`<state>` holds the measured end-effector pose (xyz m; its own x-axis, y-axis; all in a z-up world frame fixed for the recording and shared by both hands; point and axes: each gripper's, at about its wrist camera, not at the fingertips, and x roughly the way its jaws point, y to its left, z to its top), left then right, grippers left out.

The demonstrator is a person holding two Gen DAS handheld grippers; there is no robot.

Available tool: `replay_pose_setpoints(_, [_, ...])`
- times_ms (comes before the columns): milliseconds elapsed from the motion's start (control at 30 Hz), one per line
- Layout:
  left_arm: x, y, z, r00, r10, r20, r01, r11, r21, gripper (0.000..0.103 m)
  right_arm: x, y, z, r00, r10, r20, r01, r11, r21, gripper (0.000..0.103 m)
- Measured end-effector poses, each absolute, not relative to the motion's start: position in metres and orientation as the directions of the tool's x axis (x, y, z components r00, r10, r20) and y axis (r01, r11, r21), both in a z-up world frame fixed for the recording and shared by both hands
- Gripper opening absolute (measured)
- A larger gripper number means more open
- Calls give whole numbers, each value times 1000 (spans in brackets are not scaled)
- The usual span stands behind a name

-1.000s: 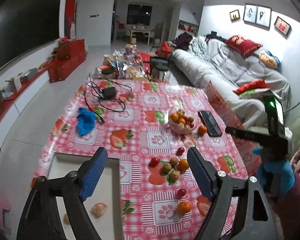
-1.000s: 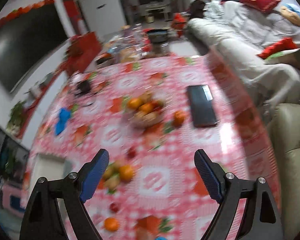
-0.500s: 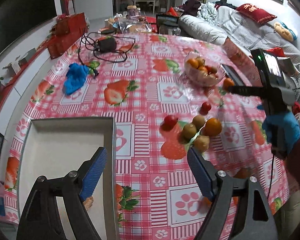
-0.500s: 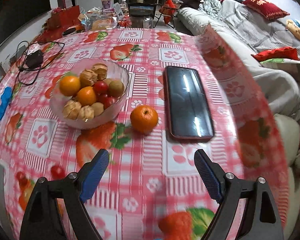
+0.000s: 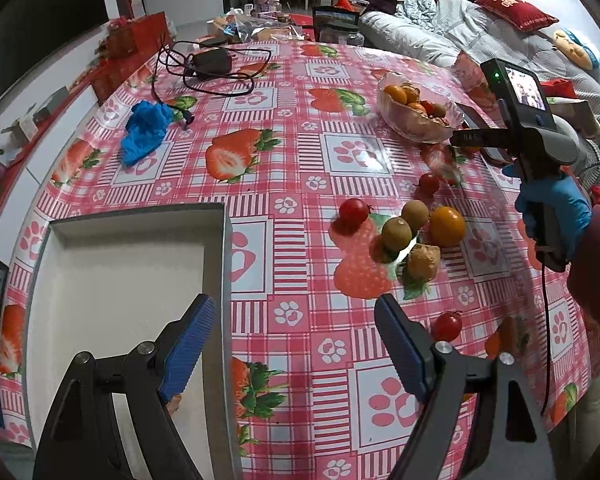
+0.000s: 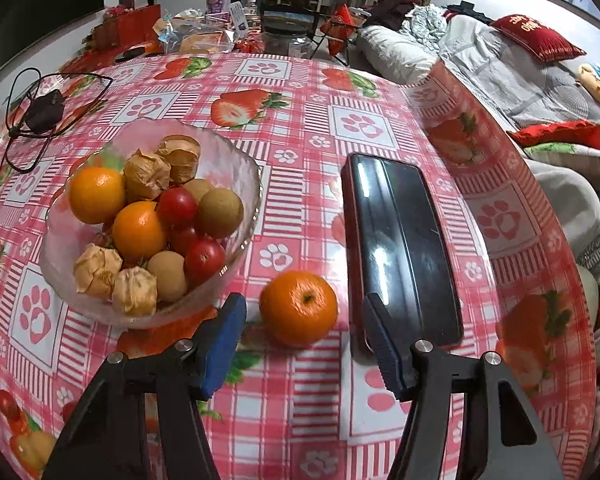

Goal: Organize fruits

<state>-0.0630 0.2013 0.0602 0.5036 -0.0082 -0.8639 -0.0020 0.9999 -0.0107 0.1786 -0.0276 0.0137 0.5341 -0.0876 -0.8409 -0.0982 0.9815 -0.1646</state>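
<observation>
A glass bowl [image 6: 236,168] of oranges, tomatoes, kiwis and husked fruits stands on the table; it also shows in the left wrist view [image 5: 396,120]. A loose orange [image 6: 298,308] lies just ahead of my open right gripper [image 6: 304,340], between its jaws, untouched. My left gripper [image 5: 296,348] is open and empty above the tablecloth. Ahead of it lie two kiwis [image 5: 396,234], an orange [image 5: 446,226], a husked fruit [image 5: 424,262] and tomatoes [image 5: 352,212]. A white tray [image 5: 132,216] sits at the left.
A black phone [image 6: 400,248] lies right of the loose orange. A blue cloth [image 5: 144,132] and a charger with cable [image 5: 212,64] lie at the far left. The table's edge and a sofa [image 6: 500,64] are at the right.
My right gripper has moved down and forward until the loose orange is between its jaws. My left gripper has dropped closer to the table near the tray's edge.
</observation>
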Motion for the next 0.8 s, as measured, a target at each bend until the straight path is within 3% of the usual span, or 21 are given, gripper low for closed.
replay_pose_setpoints(67, [-63,202,59,502,-3,-865,-6,1000,-8,85,182,-28,11,531,-88,-843,-95,982,-162,62])
replay_pose_setpoints(167, [-63,202,57,496,1,-868,-10,1000,-5,85,183,-28,10,529,-48,-847,-101,988,-119,41])
replay_pose_setpoints(400, [-71,195,53,496,-13,-868,5,1000,-12,85,153,-35,13,535,2,-845,-107,992,-65,40])
replay_pose_setpoints(800, [-106,170,40,497,-39,-867,54,998,-14,85,-7,-53,16,489,107,-866,-172,985,25,40])
